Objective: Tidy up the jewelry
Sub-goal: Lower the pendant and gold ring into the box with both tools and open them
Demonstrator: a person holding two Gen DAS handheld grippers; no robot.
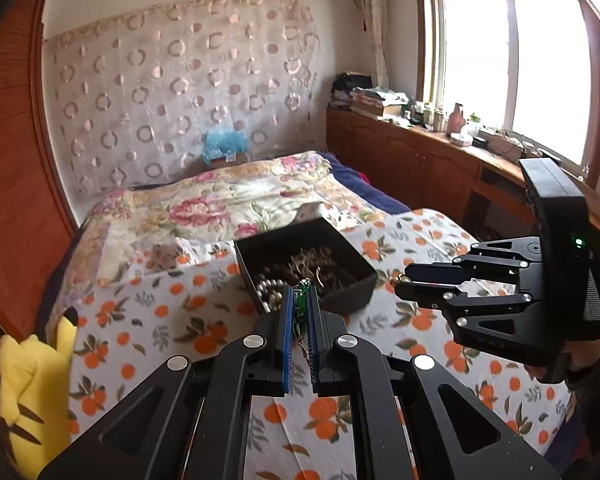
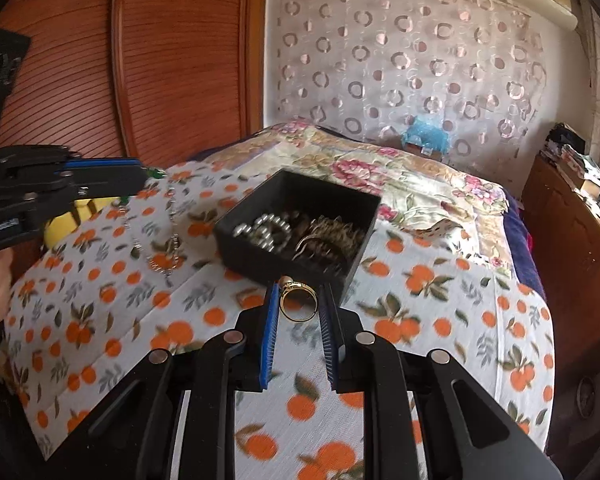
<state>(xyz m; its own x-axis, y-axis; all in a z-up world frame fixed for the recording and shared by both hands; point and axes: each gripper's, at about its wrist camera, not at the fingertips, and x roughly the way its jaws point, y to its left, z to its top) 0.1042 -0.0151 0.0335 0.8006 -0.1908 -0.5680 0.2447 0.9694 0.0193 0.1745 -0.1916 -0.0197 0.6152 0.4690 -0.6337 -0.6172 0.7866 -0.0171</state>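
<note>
A black open box point(image 1: 350, 280) holding bead bracelets and chains sits on the orange-print cloth; it also shows in the right wrist view point(image 2: 260, 204). My left gripper point(image 1: 300, 294) is shut on a green-beaded necklace point(image 1: 301, 304), whose silver chain point(image 2: 172, 224) hangs from it over the cloth. In the right wrist view my left gripper point(image 2: 150, 174) is left of the box. My right gripper point(image 2: 299, 294) is shut on a gold ring point(image 2: 298, 300) just in front of the box. In the left wrist view the right gripper point(image 1: 400, 282) is right of the box.
An orange-print cloth point(image 2: 420, 320) covers the bed's near part, with a floral quilt point(image 1: 220, 200) behind. A yellow plush toy point(image 1: 32, 384) lies at the left edge. A wooden wardrobe point(image 2: 160, 60) stands at left and a cluttered wooden window counter point(image 1: 440, 148) at right.
</note>
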